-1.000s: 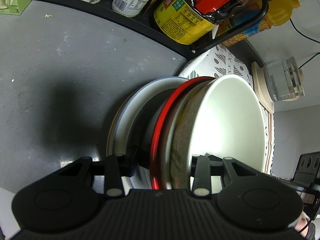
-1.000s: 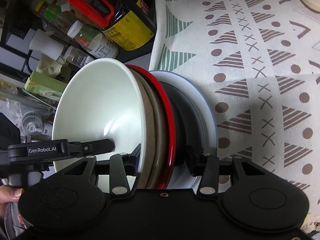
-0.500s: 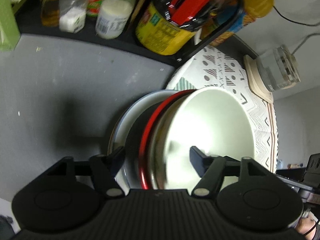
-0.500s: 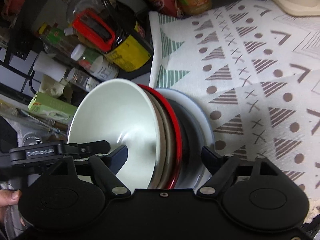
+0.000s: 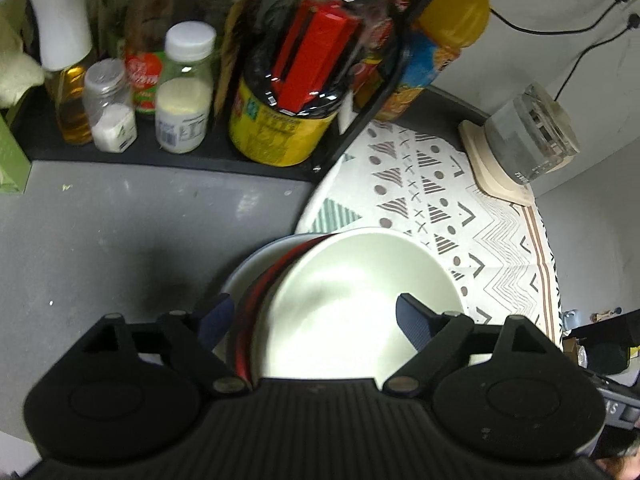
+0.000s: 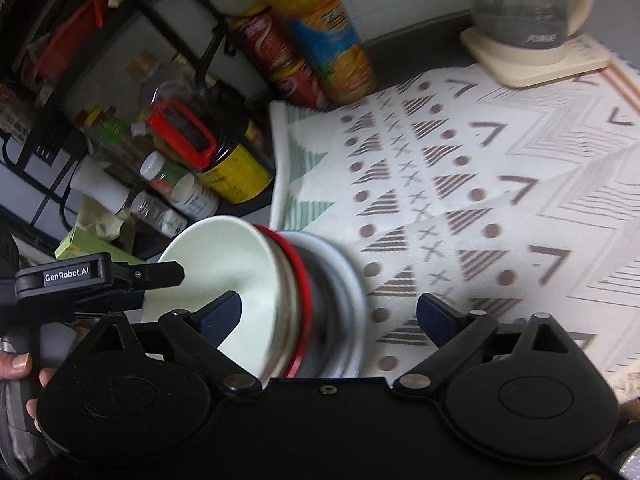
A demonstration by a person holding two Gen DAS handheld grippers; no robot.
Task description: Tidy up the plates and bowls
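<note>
A stack of dishes stands where the grey counter meets the patterned cloth. A white bowl (image 5: 360, 304) is on top, over a tan bowl, a red-rimmed dish (image 5: 256, 300) and a pale grey plate (image 5: 248, 268) at the bottom. My left gripper (image 5: 314, 318) hovers above the stack with its jaws opening; the pads touch nothing. My right gripper (image 6: 330, 314) hovers over the opposite side of the white bowl (image 6: 224, 256) and red rim (image 6: 298, 268), its jaws opening too and clear of the dishes. The left gripper's finger (image 6: 160, 274) reaches over the bowl in the right wrist view.
A black rack holds bottles and jars, among them a yellow-labelled jar with a red handle (image 5: 288, 120). An orange juice bottle (image 5: 440, 40) and a glass kettle on a cream base (image 5: 528, 136) stand behind the patterned cloth (image 5: 420, 184). Grey counter (image 5: 120, 232) lies to the left.
Both grippers were shut on the stack's rims a second ago. Their jaws have spread off the dishes and both have risen, so the stack looks smaller and lies flatter.
</note>
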